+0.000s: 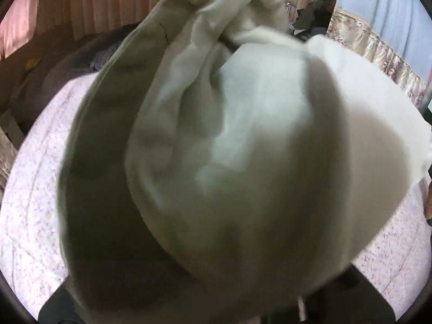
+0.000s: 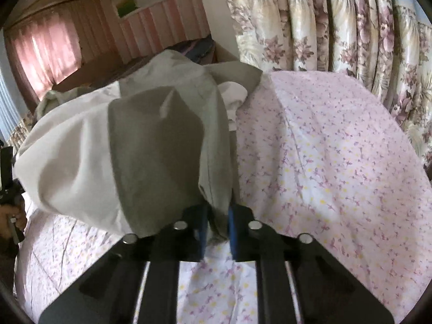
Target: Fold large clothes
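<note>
The garment [image 2: 162, 145], a large pale beige piece with a white lining, hangs above the bed [image 2: 337, 162], which carries a pink flowered cover. It is held off the bed so that it can hang free and be set straight for a fold; no fold is yet visible, so the task appears to be at an early stage.

Right tongs [image 2: 217, 225]: the 2 blue pads [image 2: 232, 232] are pressed together on a narrow bunch of the fabric at lower centre of the right wrist view. The cloth rises from this pinch toward the upper left of the frame and spreads into a wide, loose bulge.

Left tongs: in the left wrist view the garment [image 1: 229, 148] covers nearly the whole frame and hides the fingers. The cloth gathers toward the bottom centre of that frame, where the fingers sit, so the left tongs are judged to be closed on the fabric. The exact edge gripped cannot be told.

Position: the garment occupies the left and centre of the right wrist view, with the bare bed cover to the right and below.

Long axis: it appears to run between the 2 pinch points, from lower centre toward the left edge of the right wrist view, where a hand [image 2: 12, 218] shows. Which end is the collar or hem cannot be told.
</note>
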`<state>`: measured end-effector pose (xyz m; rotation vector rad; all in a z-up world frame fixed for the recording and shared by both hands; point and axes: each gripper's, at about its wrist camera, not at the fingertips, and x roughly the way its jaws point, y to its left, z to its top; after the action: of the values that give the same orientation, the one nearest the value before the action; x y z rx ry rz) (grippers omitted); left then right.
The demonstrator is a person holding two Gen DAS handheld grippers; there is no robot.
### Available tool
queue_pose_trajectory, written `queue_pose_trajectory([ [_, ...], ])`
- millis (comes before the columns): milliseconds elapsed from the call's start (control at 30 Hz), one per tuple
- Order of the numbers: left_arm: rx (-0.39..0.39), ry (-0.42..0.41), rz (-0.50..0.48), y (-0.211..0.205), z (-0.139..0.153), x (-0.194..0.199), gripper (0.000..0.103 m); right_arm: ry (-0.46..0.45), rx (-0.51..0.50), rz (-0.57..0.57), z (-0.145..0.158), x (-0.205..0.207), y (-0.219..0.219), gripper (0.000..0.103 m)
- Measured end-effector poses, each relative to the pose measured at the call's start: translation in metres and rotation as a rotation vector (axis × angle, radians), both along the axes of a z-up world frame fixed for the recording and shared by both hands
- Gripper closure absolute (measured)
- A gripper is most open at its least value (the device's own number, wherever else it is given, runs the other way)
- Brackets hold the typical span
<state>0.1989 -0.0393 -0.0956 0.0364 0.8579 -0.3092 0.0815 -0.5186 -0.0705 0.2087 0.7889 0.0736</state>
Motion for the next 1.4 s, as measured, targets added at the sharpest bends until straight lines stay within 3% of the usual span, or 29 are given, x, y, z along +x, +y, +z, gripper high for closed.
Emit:
queue_pose_trajectory([
  [67,-0.021,-0.011,0.019,0.011,0.008,-0.01,0.097,-0.022,0.002,0.003,0.008,-0.011,-0.001,0.096],
  [367,-0.057,-0.043,-0.006,0.038,0.045,-0.089,0.098,-0.05,0.001,0.038,0.042,-0.083,-0.004,0.098],
  [433,-0.046,-0.029,-0.027,0.041,0.044,-0.102,0.095,-0.01,-0.014,0.084,0.038,-0.09,-0.003,0.09],
  [467,-0.009,-0.028,-0.037,0.039,0.04,-0.104,0.084,-0.011,-0.047,0.083,0.038,-0.093,-0.003,0.084],
  [500,0.037,-0.046,-0.025,0.043,0.038,-0.107,0.078,-0.027,-0.088,0.077,0.04,-0.096,-0.005,0.061],
  [533,0.053,-0.047,-0.015,0.047,0.036,-0.107,0.065,-0.036,-0.1,0.076,0.043,-0.096,-0.01,0.034],
  [600,0.043,-0.084,0.012,0.057,0.043,-0.11,0.04,-0.096,-0.106,0.051,0.061,-0.098,-0.019,0.03],
  [633,0.03,-0.123,0.037,0.066,0.053,-0.112,0.015,-0.119,-0.093,0.053,0.07,-0.096,-0.023,0.03],
  [667,0.023,-0.155,0.059,0.073,0.064,-0.109,0.003,-0.148,-0.086,0.053,0.08,-0.093,-0.025,0.03],
  [800,0.042,-0.253,0.09,0.083,0.096,-0.094,0.003,-0.224,-0.137,0.056,0.108,-0.057,-0.02,0.023],
  [900,0.032,-0.243,0.124,0.083,0.099,-0.075,0.003,-0.225,-0.121,0.08,0.115,-0.011,-0.004,0.018],
  [1000,-0.027,-0.213,0.143,0.078,0.098,-0.06,0.003,-0.18,-0.13,0.134,0.105,0.032,0.022,0.017],
  [1167,-0.055,-0.179,0.159,0.076,0.082,-0.045,0.003,-0.043,-0.282,0.157,0.064,0.087,0.056,0.017],
  [1200,-0.059,-0.169,0.161,0.077,0.079,-0.043,0.003,-0.019,-0.298,0.159,0.056,0.095,0.058,0.018],
  [1300,-0.062,-0.155,0.166,0.078,0.074,-0.041,0.003,0.027,-0.256,0.152,0.041,0.106,0.052,0.092],
  [1400,-0.048,-0.15,0.17,0.079,0.073,-0.037,0.003,-0.06,-0.211,0.042,0.053,0.09,0.027,0.096],
])
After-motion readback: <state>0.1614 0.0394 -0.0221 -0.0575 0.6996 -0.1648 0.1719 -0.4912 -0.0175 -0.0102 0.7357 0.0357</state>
